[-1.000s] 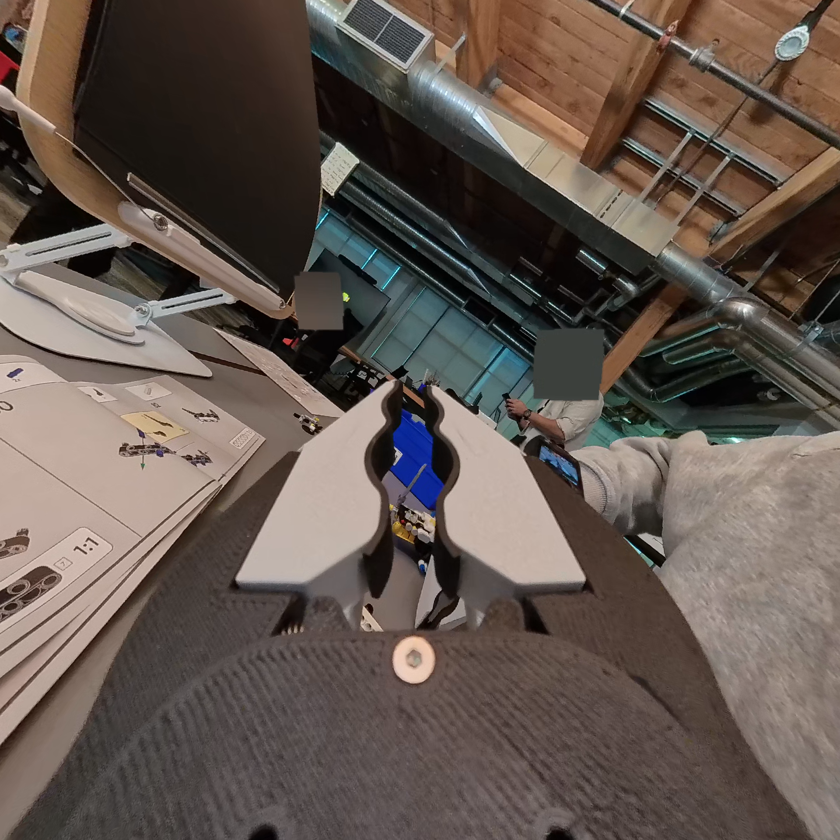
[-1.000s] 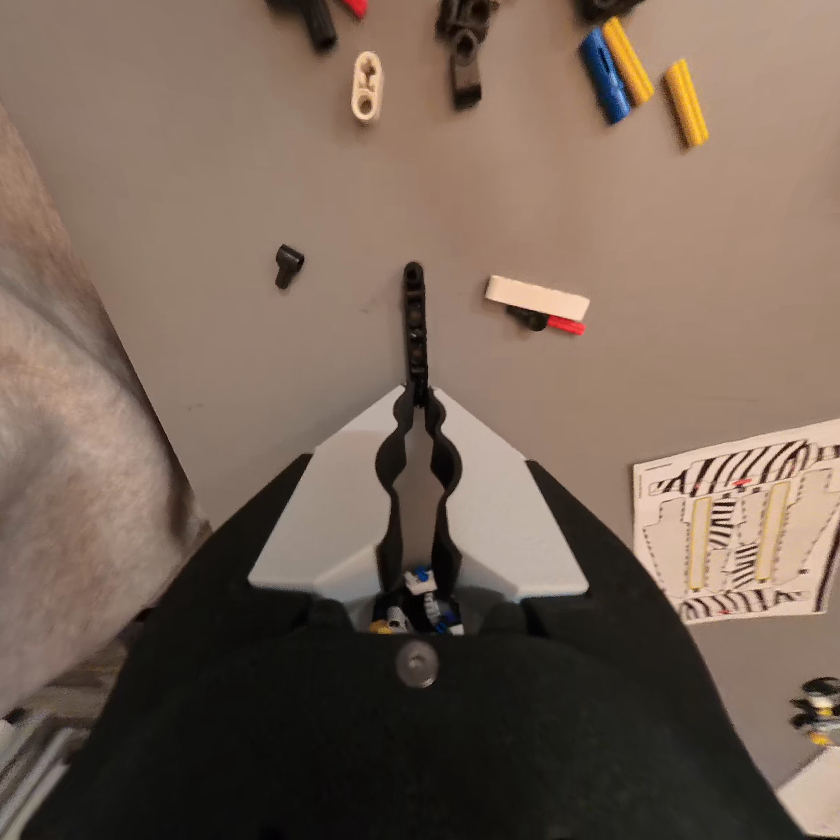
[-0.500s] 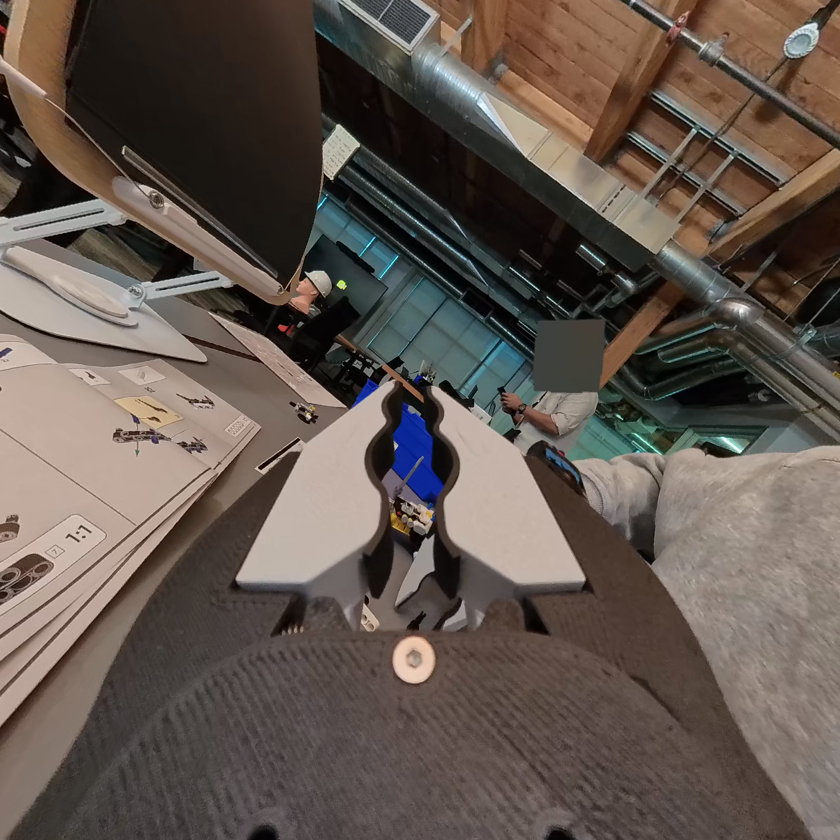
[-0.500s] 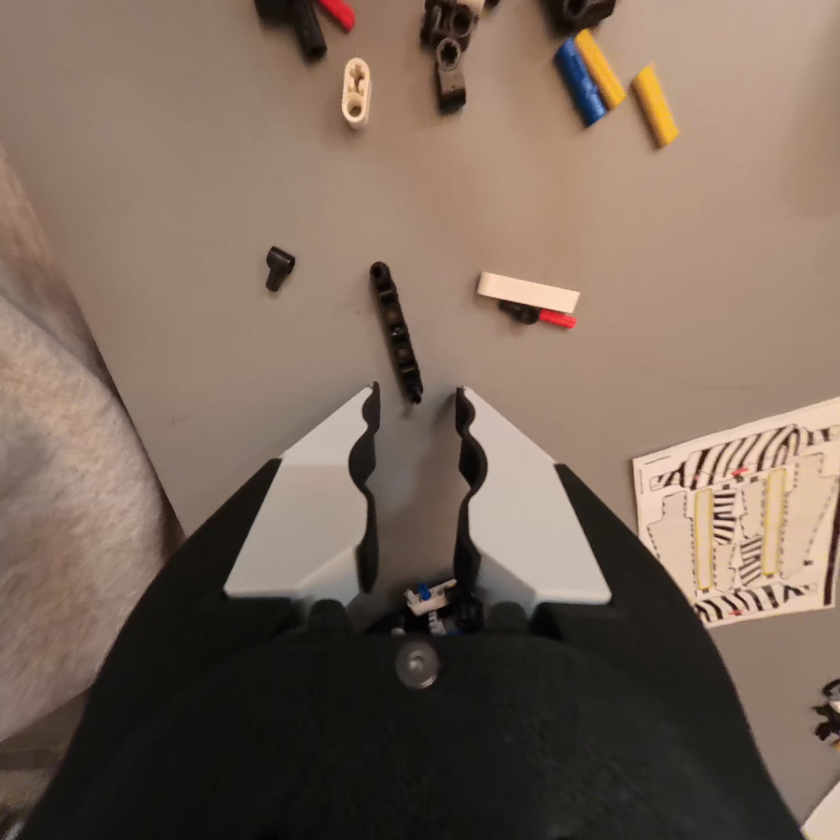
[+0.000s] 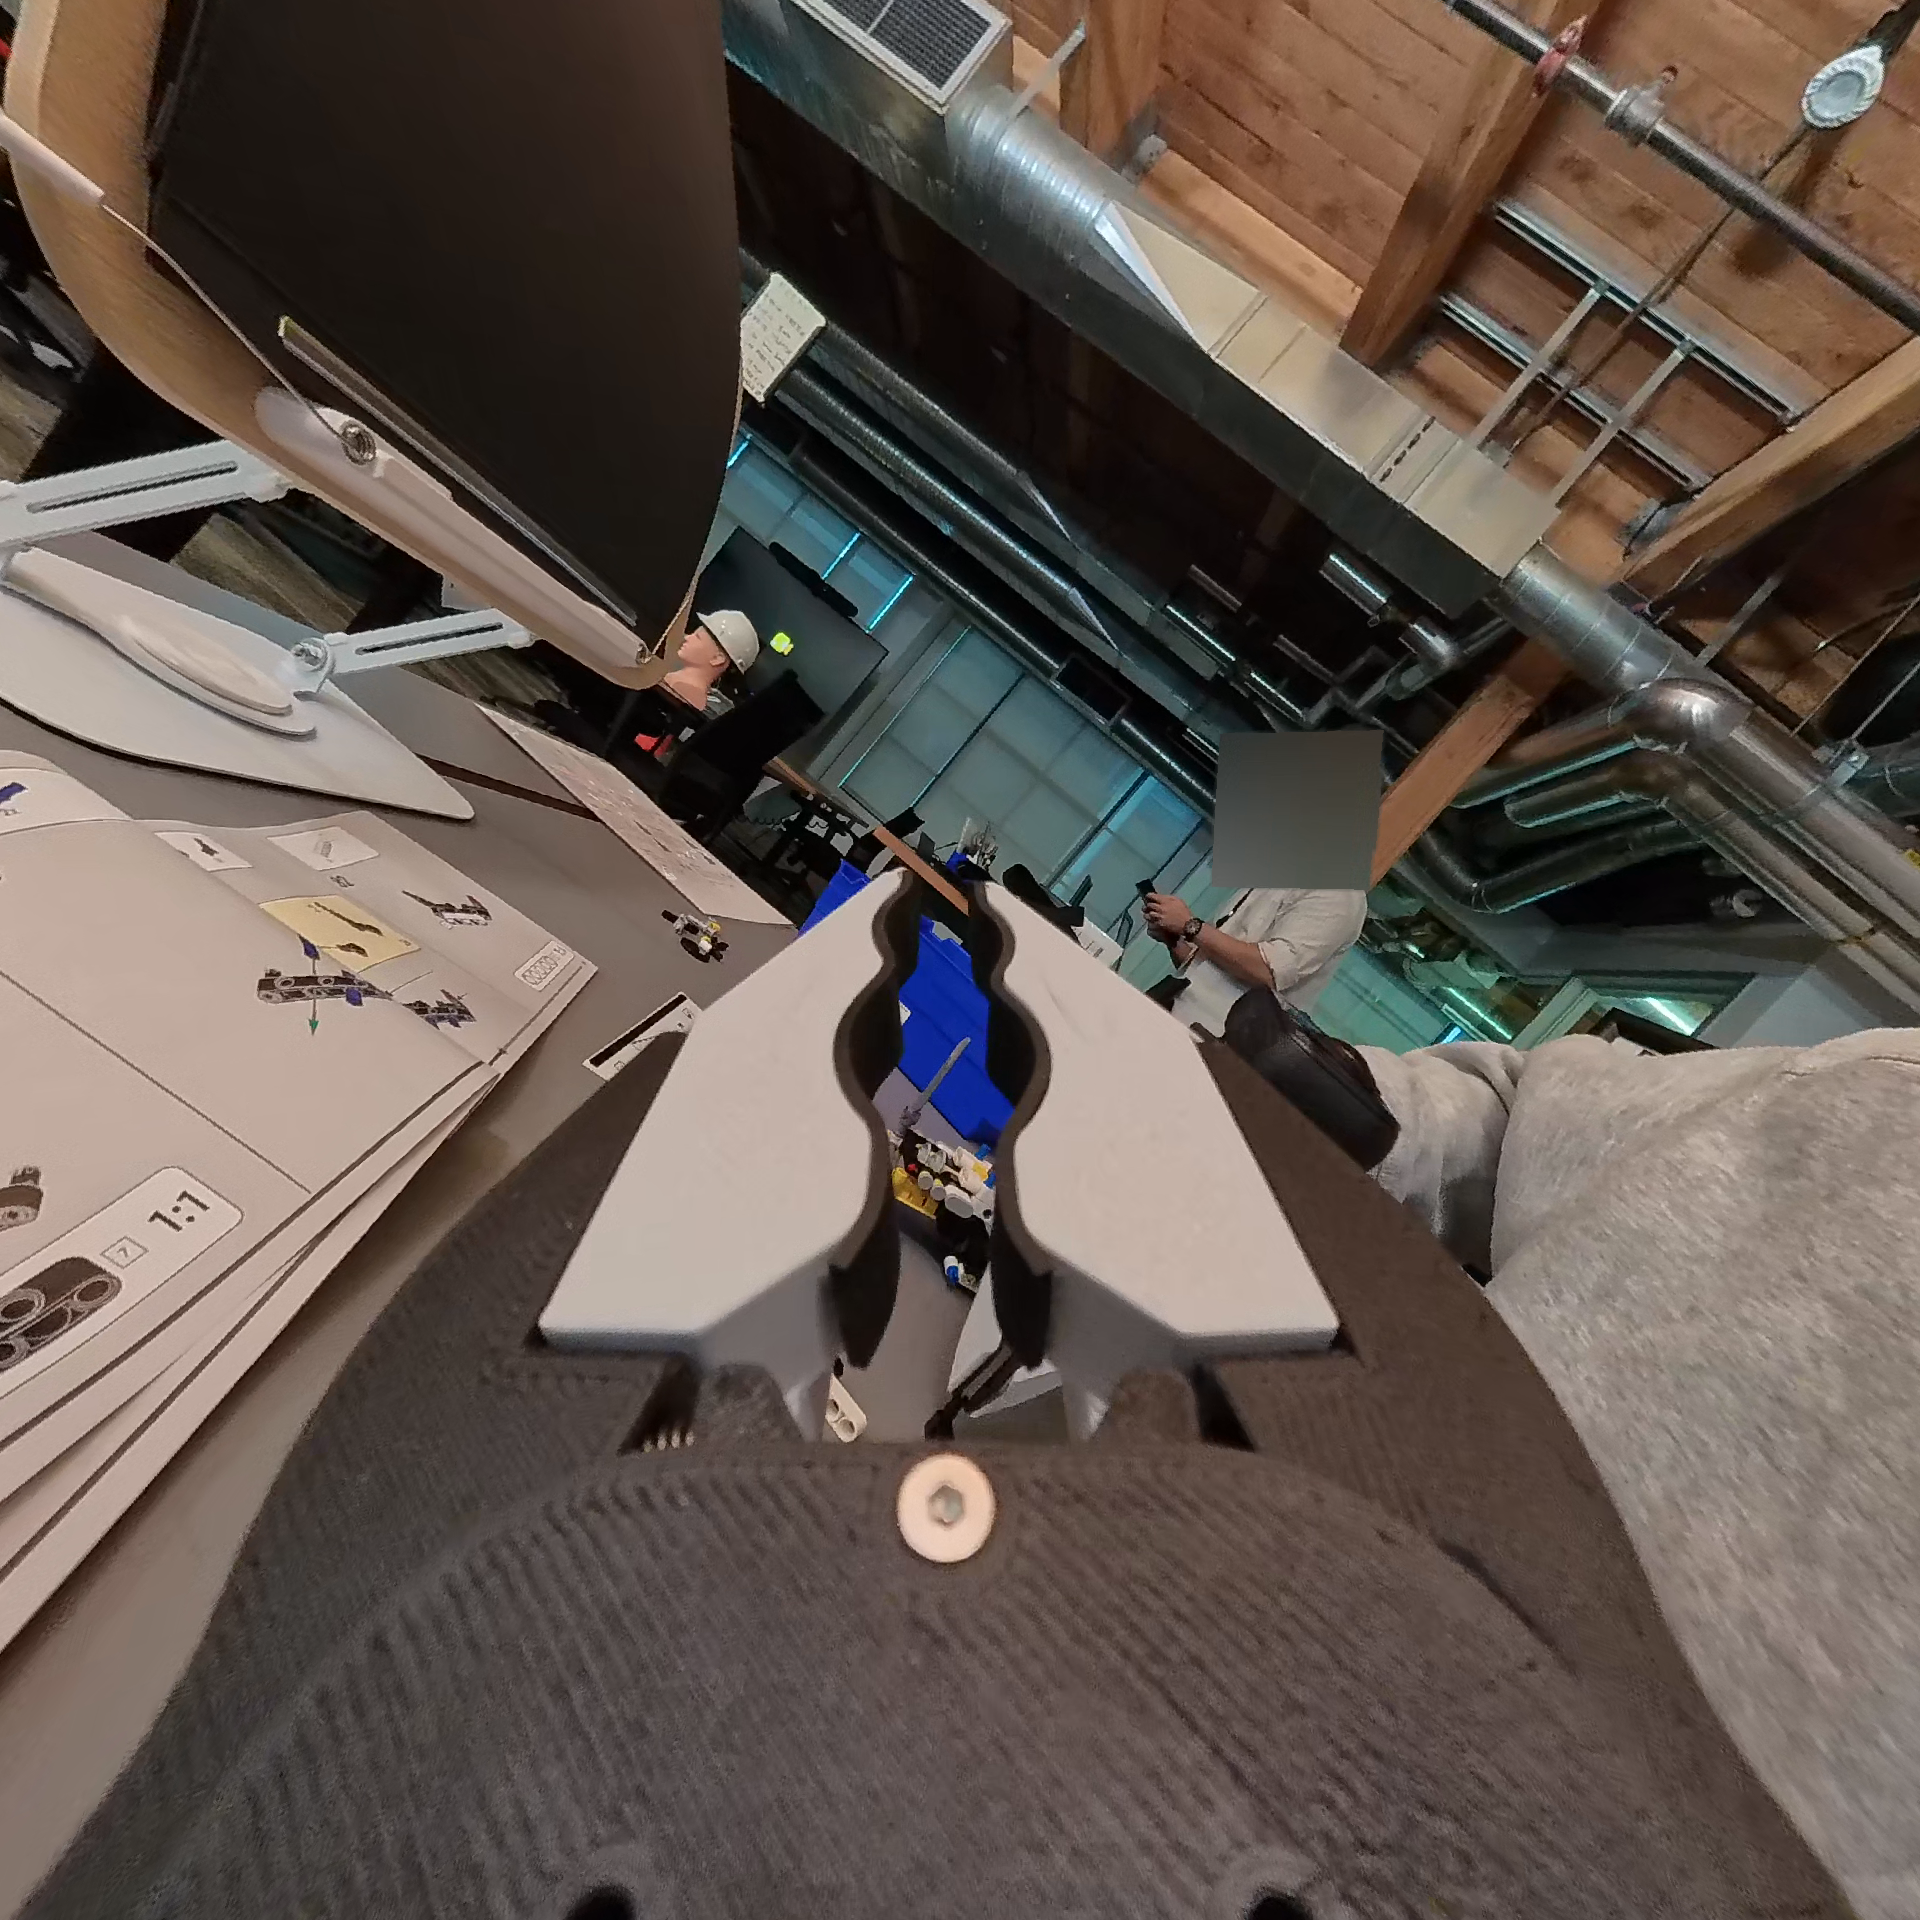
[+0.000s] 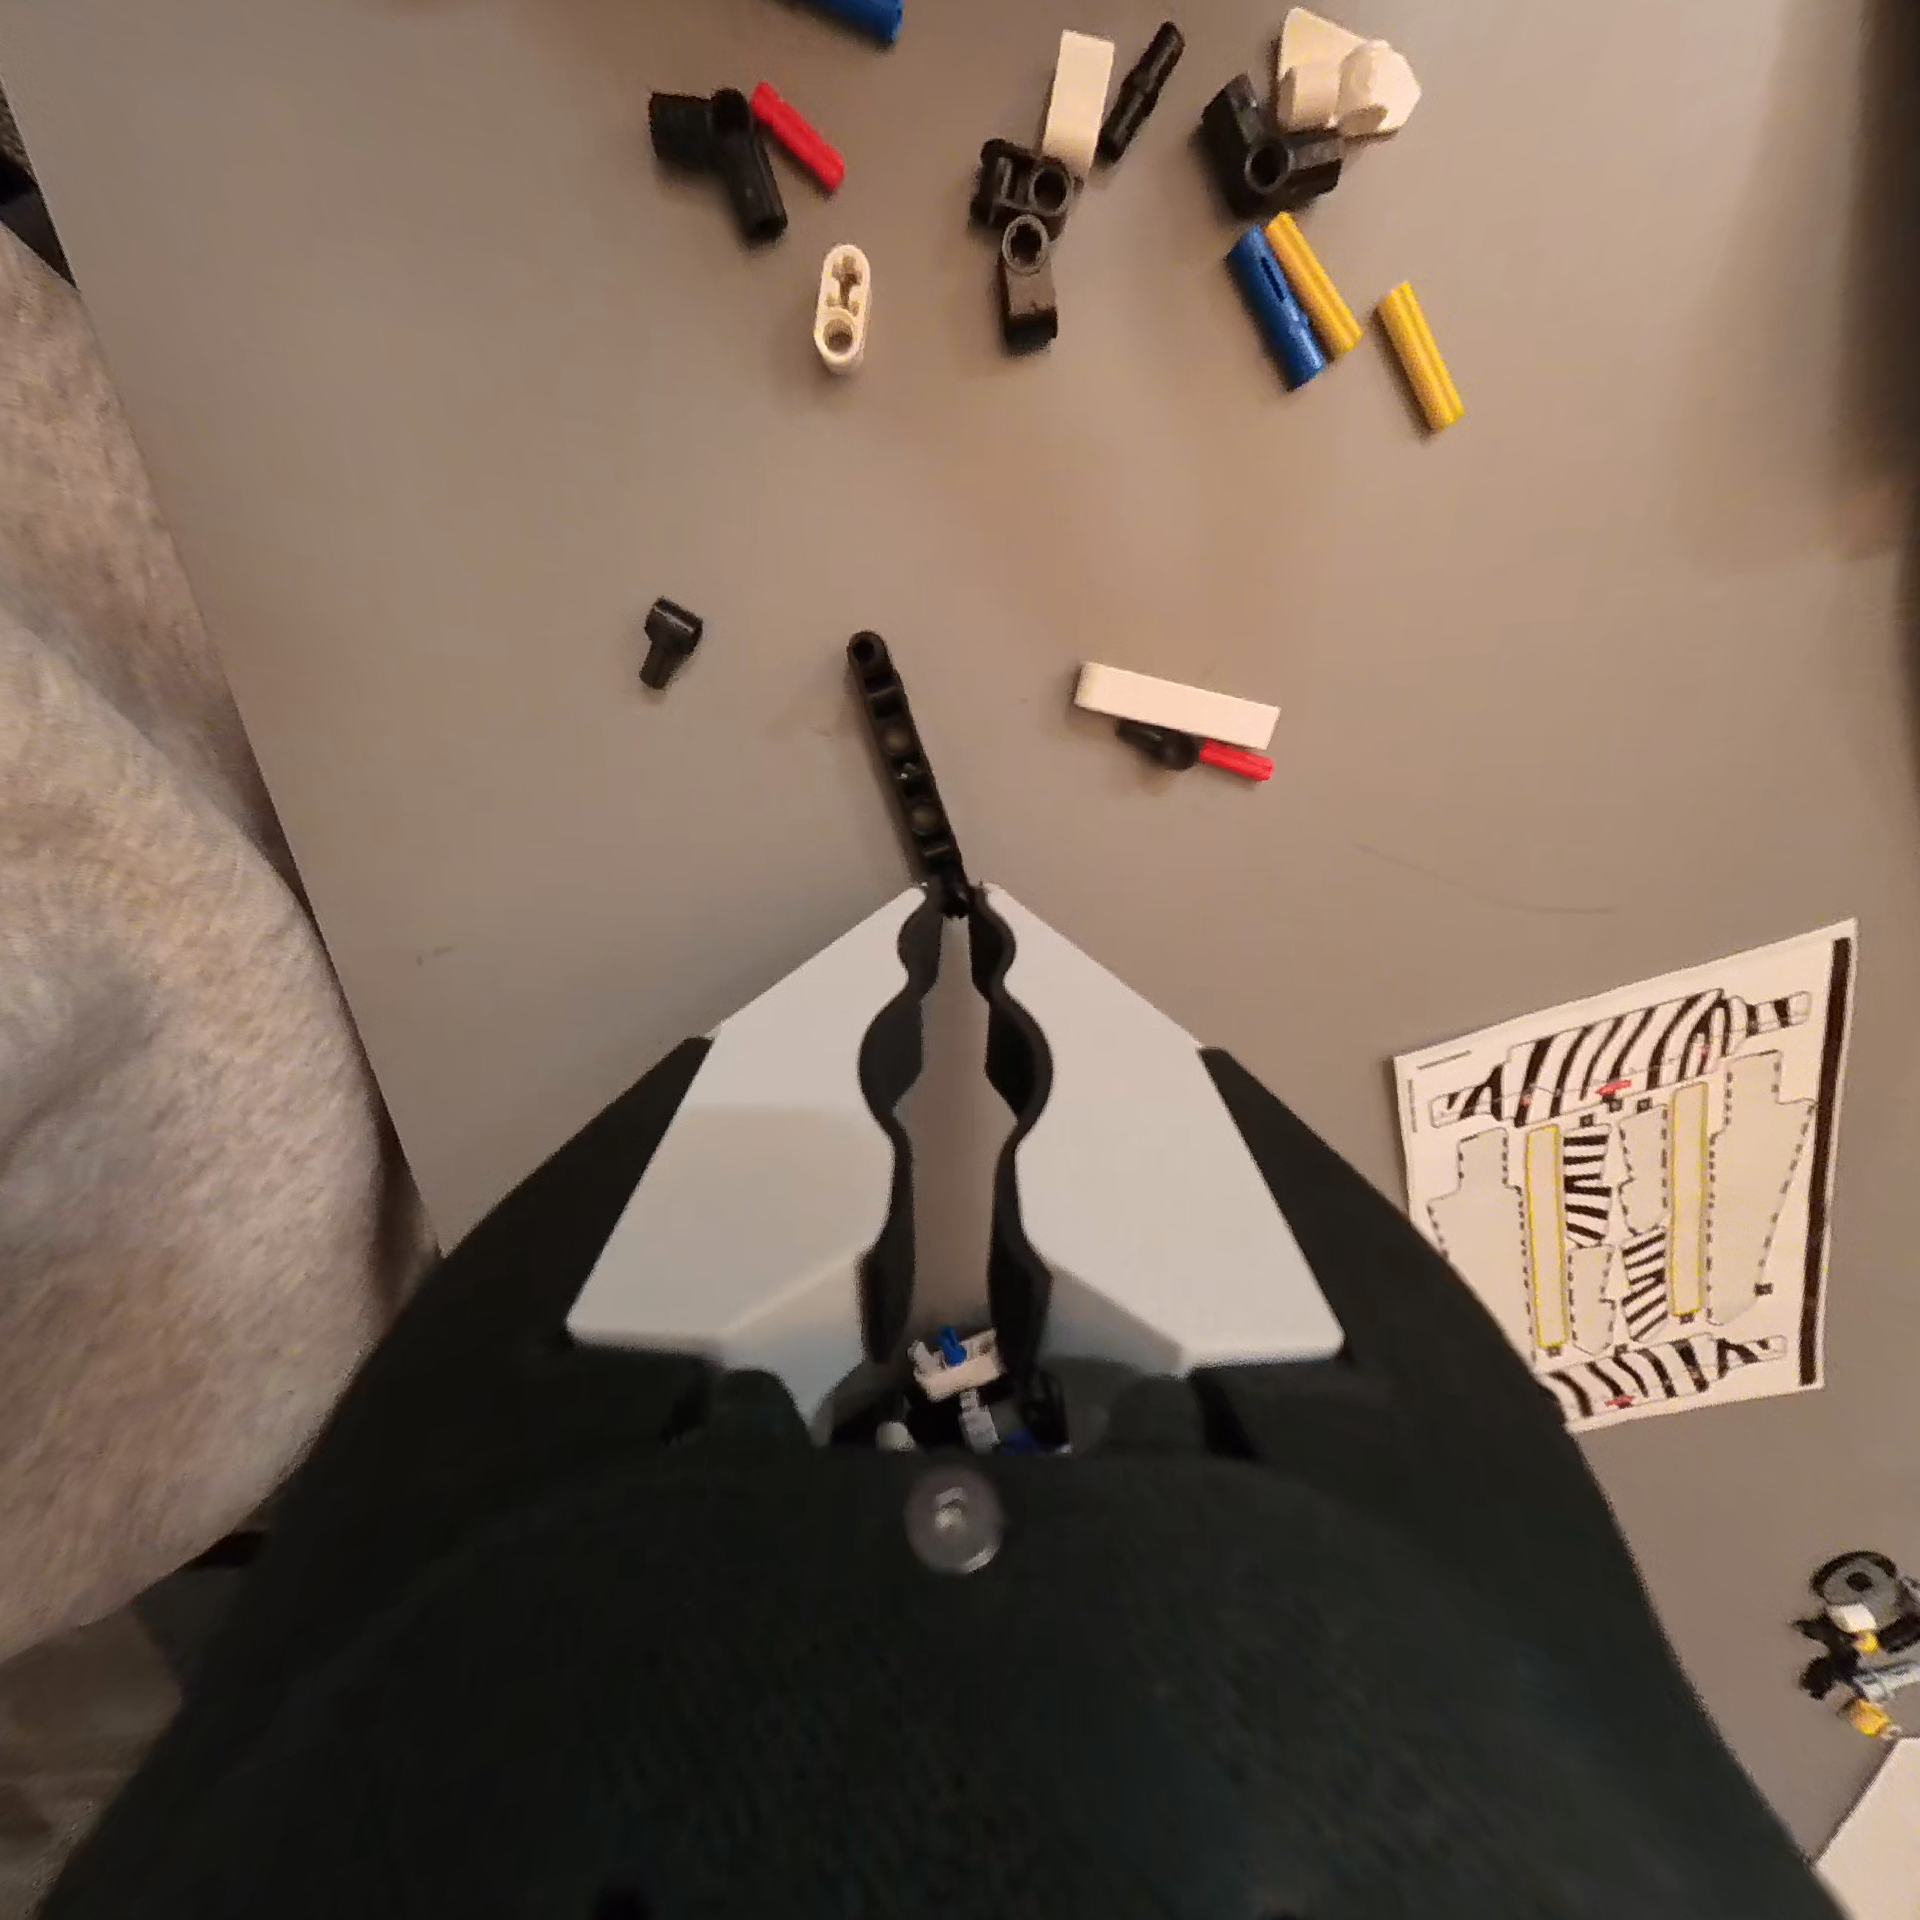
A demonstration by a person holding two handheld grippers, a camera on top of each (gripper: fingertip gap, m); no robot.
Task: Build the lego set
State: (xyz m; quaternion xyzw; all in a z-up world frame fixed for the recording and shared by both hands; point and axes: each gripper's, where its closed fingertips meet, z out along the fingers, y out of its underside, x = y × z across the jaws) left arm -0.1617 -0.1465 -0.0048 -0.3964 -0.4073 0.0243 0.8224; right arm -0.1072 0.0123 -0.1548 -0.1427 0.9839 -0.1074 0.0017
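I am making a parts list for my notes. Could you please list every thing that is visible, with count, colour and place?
long beam: 1, black, table centre, near end pinched
flat beam: 1, white, right of it
axle pins: 2, yellow, far right
blue pin: 1, beside a yellow one
small link: 1, white, far centre
sticker sheet: 1, zebra-striped, right
instruction booklet: 1, open, left
monitor: 1, black, on white stand
right gripper: shut on the beam
left gripper: raised, narrow gap, empty
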